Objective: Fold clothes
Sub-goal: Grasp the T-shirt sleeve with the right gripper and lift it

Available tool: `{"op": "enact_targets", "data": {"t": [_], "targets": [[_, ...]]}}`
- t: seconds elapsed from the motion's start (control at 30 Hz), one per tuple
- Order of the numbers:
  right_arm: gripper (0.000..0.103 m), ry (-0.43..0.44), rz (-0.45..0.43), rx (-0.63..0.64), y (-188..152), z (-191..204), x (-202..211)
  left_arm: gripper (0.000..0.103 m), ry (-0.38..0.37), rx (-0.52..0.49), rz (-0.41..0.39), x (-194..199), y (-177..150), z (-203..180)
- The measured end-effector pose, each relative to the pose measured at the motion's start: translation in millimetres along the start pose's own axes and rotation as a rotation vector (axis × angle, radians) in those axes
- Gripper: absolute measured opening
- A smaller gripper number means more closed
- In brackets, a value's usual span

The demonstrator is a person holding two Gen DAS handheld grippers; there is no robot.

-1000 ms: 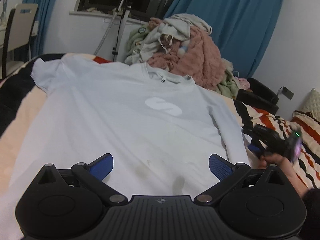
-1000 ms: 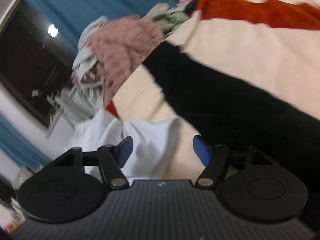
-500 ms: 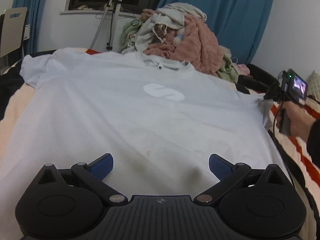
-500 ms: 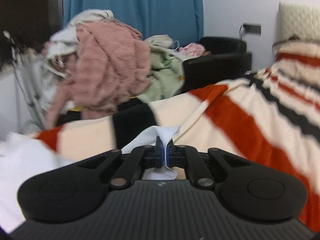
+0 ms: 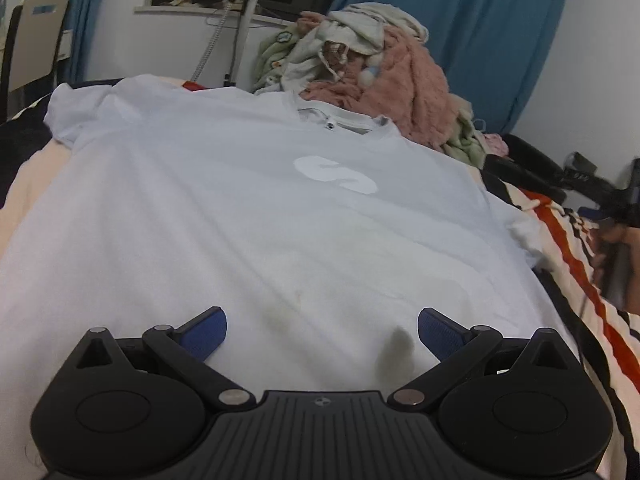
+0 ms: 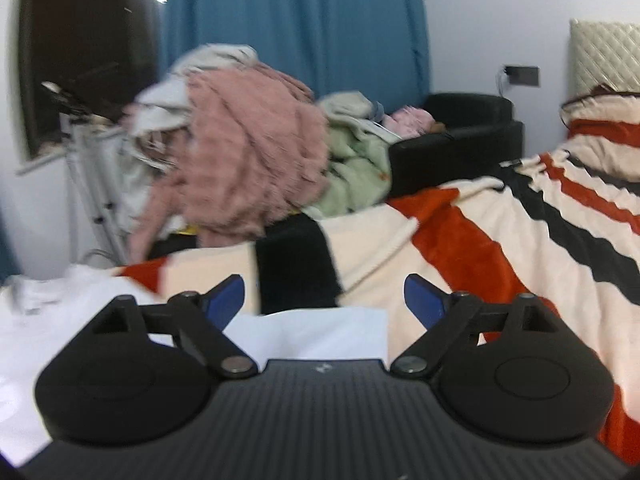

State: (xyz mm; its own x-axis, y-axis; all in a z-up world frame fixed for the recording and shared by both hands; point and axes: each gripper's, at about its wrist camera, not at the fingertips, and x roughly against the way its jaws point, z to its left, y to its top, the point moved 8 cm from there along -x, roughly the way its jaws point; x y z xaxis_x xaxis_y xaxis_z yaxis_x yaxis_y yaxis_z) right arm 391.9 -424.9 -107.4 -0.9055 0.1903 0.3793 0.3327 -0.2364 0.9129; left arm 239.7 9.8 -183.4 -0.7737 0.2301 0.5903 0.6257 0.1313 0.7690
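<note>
A white T-shirt (image 5: 248,208) with a white oval logo lies spread flat, front up, on the bed, collar toward the far end. My left gripper (image 5: 322,330) hovers open over the shirt's lower hem with nothing between its blue pads. My right gripper (image 6: 324,298) has its jaws opening wide, and nothing is held between them. Below it lies the shirt's right sleeve (image 6: 320,330), flat on the blanket. In the left wrist view the right gripper (image 5: 608,200) appears blurred at the far right, held by a hand (image 5: 628,268), just beyond the sleeve.
A striped red, black and cream blanket (image 6: 500,248) covers the bed. A heap of pink, green and grey clothes (image 5: 376,76) stands at the far end beside a black armchair (image 6: 460,136). Blue curtains (image 5: 480,32) hang behind, and a chair (image 5: 32,40) stands far left.
The right gripper pinched the shirt's right sleeve, pulled it outward flat, then let go and rose with its jaws spread. The left gripper sank slightly and stayed open.
</note>
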Motion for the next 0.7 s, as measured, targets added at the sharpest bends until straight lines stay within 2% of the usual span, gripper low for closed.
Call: {"op": "enact_targets", "data": {"t": [0.2, 0.43, 0.6, 0.7], "targets": [[0.088, 0.093, -0.061, 0.030, -4, 23, 133, 0.103, -0.015, -0.062, -0.067, 34, 3, -20], [0.088, 0.193, -0.061, 0.016, -32, 47, 285, 0.102, -0.038, -0.084, -0.102, 86, -2, -35], [0.088, 0.244, -0.038, -0.024, -65, 56, 352, 0.102, -0.018, -0.156, -0.094, 107, -16, -44], [0.088, 0.260, -0.022, -0.039, -90, 55, 374, 0.102, -0.006, -0.190, -0.088, 112, -22, -48]]}}
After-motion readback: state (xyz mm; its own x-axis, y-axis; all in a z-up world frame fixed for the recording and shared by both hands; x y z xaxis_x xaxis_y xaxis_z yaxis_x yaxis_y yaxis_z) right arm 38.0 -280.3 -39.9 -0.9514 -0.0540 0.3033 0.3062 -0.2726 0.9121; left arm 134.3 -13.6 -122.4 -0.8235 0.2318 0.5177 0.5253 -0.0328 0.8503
